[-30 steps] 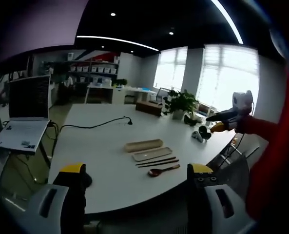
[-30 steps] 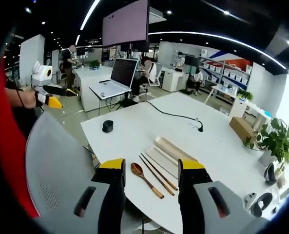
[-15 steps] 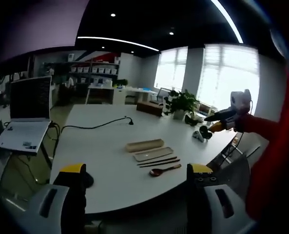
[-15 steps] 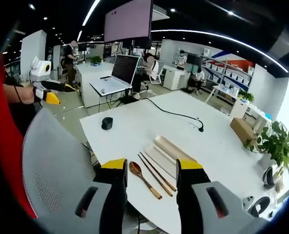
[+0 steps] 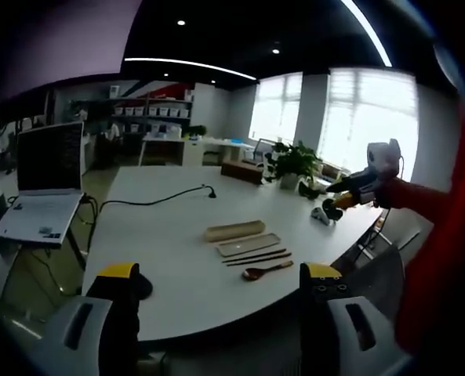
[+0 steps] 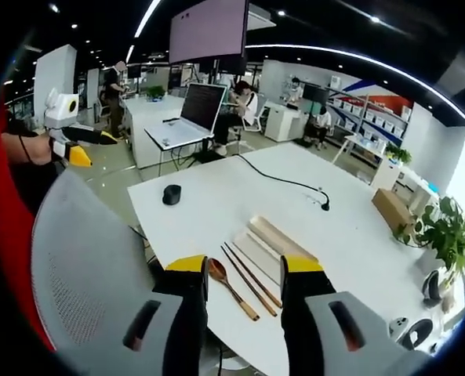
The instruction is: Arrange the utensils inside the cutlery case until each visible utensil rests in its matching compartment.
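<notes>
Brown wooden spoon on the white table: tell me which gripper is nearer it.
Right. The right gripper hangs directly above the brown wooden spoon, framing it between its jaws; the left gripper sits farther back, beyond the table edge.

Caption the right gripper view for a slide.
Open right gripper hovers above wooden spoon, chopsticks and cutlery case on white table.

I see the spoon nearest the table edge, then chopsticks, tray and lid behind it.
</notes>
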